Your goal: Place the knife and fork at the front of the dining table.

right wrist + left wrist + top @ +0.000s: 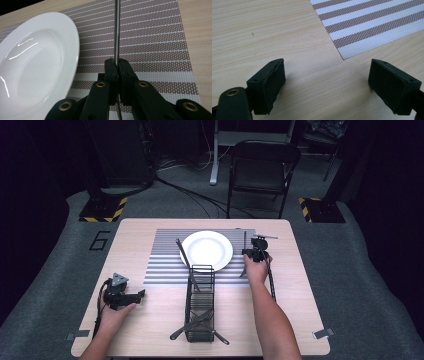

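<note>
Here, one right gripper point(116, 65) clenched on one knife point(116, 30) beside one plate point(37, 62). One left gripper point(327, 82) released, near the table's point(150, 320) left edge.

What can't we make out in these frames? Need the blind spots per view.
- Utensil clamped by the right gripper: in the right gripper view its tip runs off the top edge; in the high view it's too small to name.
- Cutlery in the wire caddy: high view, the mesh and small size hide the count and types.
- Left gripper: open over bare table; the placemat is cut off by the frame edge.
</note>
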